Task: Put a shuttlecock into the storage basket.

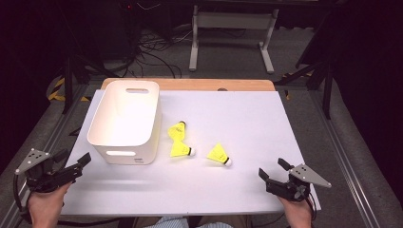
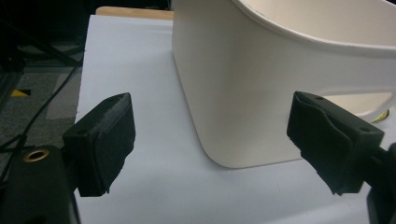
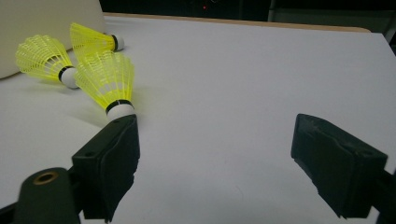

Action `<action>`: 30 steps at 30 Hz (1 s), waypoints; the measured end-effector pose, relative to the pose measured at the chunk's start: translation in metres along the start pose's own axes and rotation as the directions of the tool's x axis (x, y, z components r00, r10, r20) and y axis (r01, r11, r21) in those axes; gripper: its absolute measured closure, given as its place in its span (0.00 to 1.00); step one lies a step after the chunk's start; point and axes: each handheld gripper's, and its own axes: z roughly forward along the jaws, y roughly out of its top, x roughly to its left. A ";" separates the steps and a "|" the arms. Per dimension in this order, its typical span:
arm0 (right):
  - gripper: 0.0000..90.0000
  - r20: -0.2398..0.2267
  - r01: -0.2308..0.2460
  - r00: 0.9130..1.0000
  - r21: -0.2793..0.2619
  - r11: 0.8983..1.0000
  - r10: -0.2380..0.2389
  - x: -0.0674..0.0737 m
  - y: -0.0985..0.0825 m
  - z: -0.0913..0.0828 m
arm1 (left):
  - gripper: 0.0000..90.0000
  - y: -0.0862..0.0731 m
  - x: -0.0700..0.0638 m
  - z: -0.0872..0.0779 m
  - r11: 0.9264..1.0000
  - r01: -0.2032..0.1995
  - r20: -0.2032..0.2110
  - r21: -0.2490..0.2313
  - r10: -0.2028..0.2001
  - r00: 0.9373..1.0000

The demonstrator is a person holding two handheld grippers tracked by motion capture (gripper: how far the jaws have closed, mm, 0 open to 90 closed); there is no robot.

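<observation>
All three yellow shuttlecocks (image 1: 219,155) lie on the surface beside the white bin (image 1: 124,120), while both hand-held grippers, left (image 1: 70,165) and right (image 1: 273,170), wait wide open and empty at the near corners.

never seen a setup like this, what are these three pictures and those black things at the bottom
A person sits at a white table with a hand-held tool in each hand: the left gripper and the right gripper, each with two black jaws. The high view looks down from above. The other two pictures come from cameras riding on each gripper, looking along its jaws. On the table stand a white bin and three yellow shuttlecocks. Both grippers are open and hold nothing; the right one points toward the nearest shuttlecock.
</observation>
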 end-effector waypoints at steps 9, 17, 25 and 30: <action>0.17 0.003 -0.006 1.000 0.001 1.000 0.006 -0.001 0.000 0.000 | 0.18 0.004 0.008 0.005 1.000 -0.017 -0.051 0.013 0.017 0.999; 0.17 0.001 -0.008 1.000 0.000 1.000 0.008 0.000 0.000 0.000 | 0.20 0.011 0.016 0.011 0.999 0.006 -0.071 0.038 -0.003 0.997; 0.17 0.001 -0.010 1.000 0.001 1.000 0.010 -0.001 0.000 0.000 | 0.26 0.017 0.022 0.016 0.997 0.031 -0.095 0.074 -0.024 0.995; 0.17 -0.003 -0.008 1.000 0.003 1.000 0.008 0.000 0.000 0.001 | 0.26 0.022 0.023 0.016 0.996 0.039 -0.096 0.077 -0.032 0.995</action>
